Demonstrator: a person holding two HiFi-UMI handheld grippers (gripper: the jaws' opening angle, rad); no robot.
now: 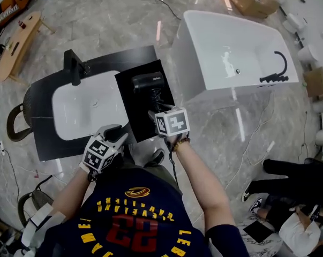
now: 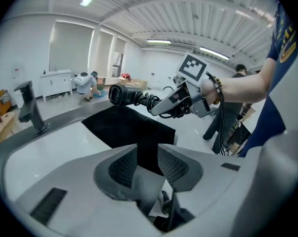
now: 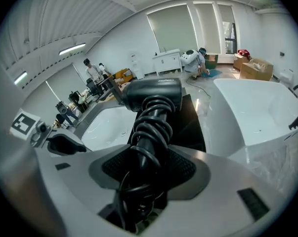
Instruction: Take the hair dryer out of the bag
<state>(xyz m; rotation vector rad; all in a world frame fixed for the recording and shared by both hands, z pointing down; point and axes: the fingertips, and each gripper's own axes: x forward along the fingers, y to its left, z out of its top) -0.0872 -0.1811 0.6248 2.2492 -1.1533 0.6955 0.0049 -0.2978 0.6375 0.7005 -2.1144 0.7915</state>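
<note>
Marble flooring ran round a black worktop (image 1: 46, 143) with a white basin (image 1: 86, 108) sunk in it and a white bathtub (image 1: 231, 47) just beyond its right edge. Right of the basin the black bag (image 1: 145, 123) lay flat and limp on the worktop, reaching from the far edge almost to the near one.

The right gripper (image 1: 153, 113) was clenched on the handle of the hair dryer (image 1: 148, 82), which hung clear of the bag, over its far end. Its pads pressed on the coiled cord (image 3: 151, 127) wound round the handle, not on bare plastic. The left gripper (image 1: 118, 136) stood released and empty near the bag's near edge, jaws apart.

The dryer looked out, so the risk lay in the carry. Cord coils could roll under the pads and let the heavy head swing down or slip free, onto the worktop or into the basin. Loose cord might also catch the bag and drag it along, since nothing pinned it.
</note>
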